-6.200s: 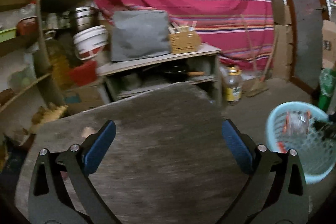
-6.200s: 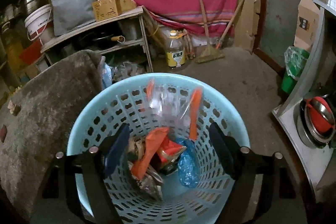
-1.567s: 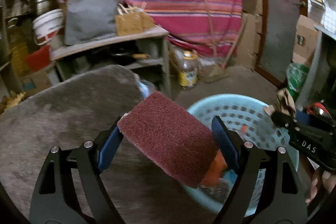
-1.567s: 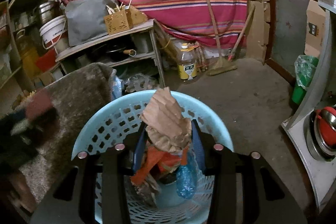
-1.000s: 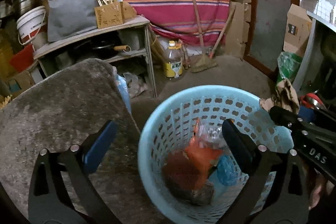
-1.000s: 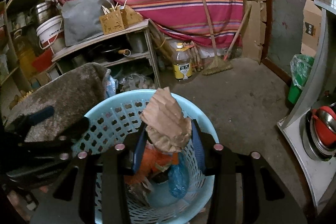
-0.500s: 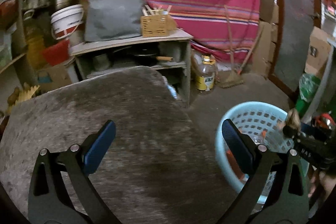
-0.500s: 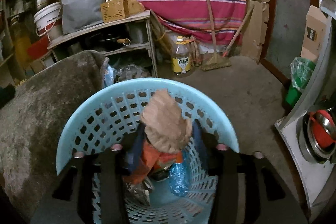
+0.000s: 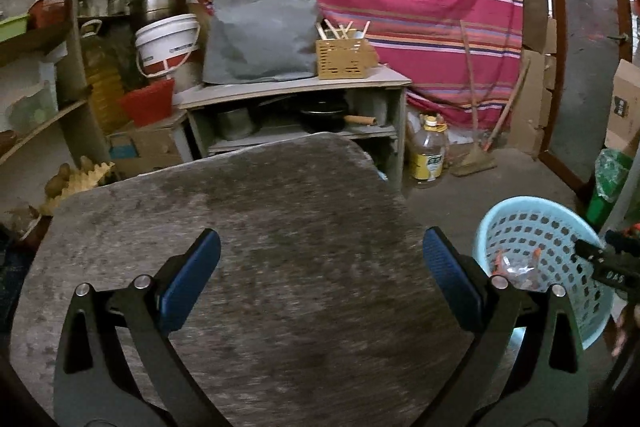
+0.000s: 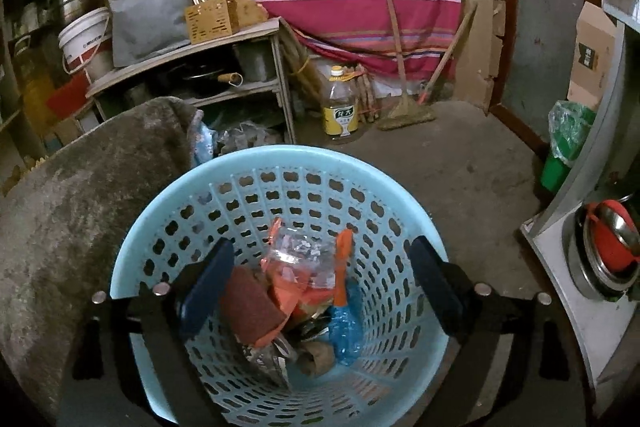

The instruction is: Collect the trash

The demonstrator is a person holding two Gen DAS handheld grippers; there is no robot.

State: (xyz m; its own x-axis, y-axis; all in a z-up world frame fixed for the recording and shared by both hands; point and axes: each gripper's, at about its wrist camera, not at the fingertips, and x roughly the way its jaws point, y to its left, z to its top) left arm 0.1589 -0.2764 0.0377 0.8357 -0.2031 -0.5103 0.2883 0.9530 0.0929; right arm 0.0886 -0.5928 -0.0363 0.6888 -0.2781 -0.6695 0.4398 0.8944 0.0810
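From the left wrist view, the left gripper (image 9: 320, 263) hangs over the grey mottled surface (image 9: 280, 227) with its blue-padded fingers (image 9: 192, 279) spread wide and nothing between them. The stretch of surface under them carries no trash. The pale blue basket (image 9: 540, 227) stands on the floor to the right, beside the surface's edge and well clear of these fingers; orange and clear scraps show inside it. The black body of the right gripper (image 9: 612, 267) juts in over the basket's far rim. A second ago this camera looked straight down into the basket; it now faces the surface, with the basket off to the side.

From the right wrist view, the right gripper (image 10: 320, 275) is poised above the basket (image 10: 256, 159), its fingers (image 10: 204, 283) parting and holding nothing. The trash lies down in the basket below them: a dark red scouring pad (image 10: 252, 303) near the left finger, a crumpled clear wrapper (image 10: 300, 259) with orange strips, a blue plastic piece (image 10: 344, 327), and a brown paper wad (image 10: 316, 357) at the bottom. A second ago that brown paper was pinched upright between these fingers; it now rests among the other rubbish.
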